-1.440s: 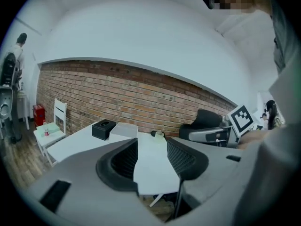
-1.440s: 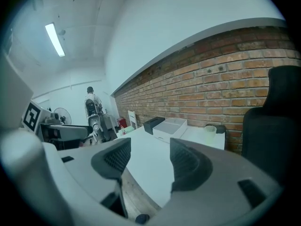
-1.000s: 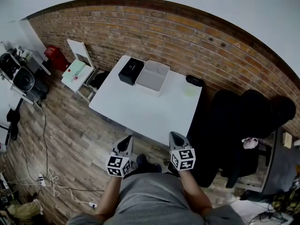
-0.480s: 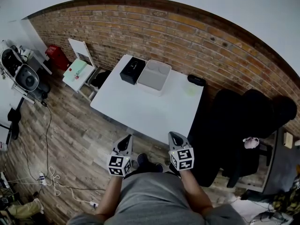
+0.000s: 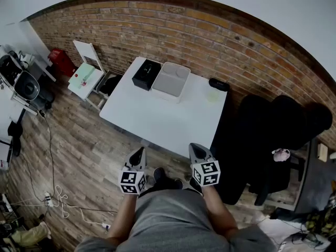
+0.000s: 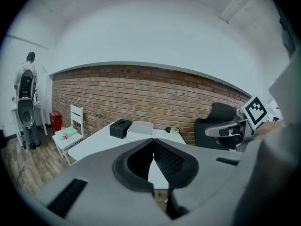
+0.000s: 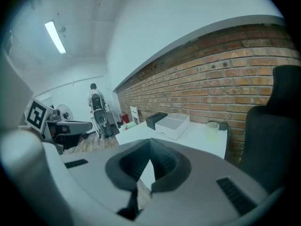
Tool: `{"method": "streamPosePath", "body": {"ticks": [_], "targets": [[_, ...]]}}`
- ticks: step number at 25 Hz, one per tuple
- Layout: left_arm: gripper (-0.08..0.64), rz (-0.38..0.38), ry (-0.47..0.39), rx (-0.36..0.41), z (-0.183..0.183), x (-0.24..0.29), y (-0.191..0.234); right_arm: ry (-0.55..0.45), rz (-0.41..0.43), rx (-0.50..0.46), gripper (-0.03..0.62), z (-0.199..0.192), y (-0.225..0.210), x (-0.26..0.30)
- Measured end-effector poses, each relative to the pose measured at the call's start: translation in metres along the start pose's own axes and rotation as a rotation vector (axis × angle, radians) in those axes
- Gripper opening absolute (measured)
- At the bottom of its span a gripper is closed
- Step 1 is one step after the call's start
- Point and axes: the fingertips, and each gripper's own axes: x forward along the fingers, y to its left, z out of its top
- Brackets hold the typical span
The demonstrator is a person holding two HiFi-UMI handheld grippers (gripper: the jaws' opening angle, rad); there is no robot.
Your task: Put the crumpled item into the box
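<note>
A light grey open box (image 5: 170, 81) stands at the far side of the white table (image 5: 157, 122), next to a black box (image 5: 146, 74). A small pale green item (image 5: 212, 95) lies near the table's far right corner; its shape is too small to tell. The left gripper (image 5: 137, 155) and the right gripper (image 5: 195, 150) hover side by side off the table's near edge, both shut and empty. In the left gripper view the shut gripper (image 6: 153, 140) points at the grey box (image 6: 139, 128). The right gripper (image 7: 150, 150) in its own view faces the grey box (image 7: 175, 123) and the green item (image 7: 212, 128).
A black object (image 5: 218, 84) lies at the table's far right edge by the brick wall. Black office chairs (image 5: 273, 135) crowd the right side. A small white chair (image 5: 86, 75) and a red container (image 5: 62, 62) stand left. Cables (image 5: 52, 198) trail over the wooden floor.
The head view has shifted slightly. Both grippers stay shut and in about the same place before the table's near edge.
</note>
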Motion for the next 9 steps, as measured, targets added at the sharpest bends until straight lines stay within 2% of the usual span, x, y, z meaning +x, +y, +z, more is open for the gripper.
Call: {"method": "streamPosePath", "body": {"ticks": [4,9], "targets": [[0.005,0.001,0.006,-0.005,-0.0002,0.0003,0.0021,0.001,0.006,0.029,0.003,-0.0001,-0.0007,0.001],[0.005,0.0,0.013,-0.003,-0.0018,0.0037,0.003,-0.004,0.016,0.011,0.003,0.0026,0.0001,0.0041]]}}
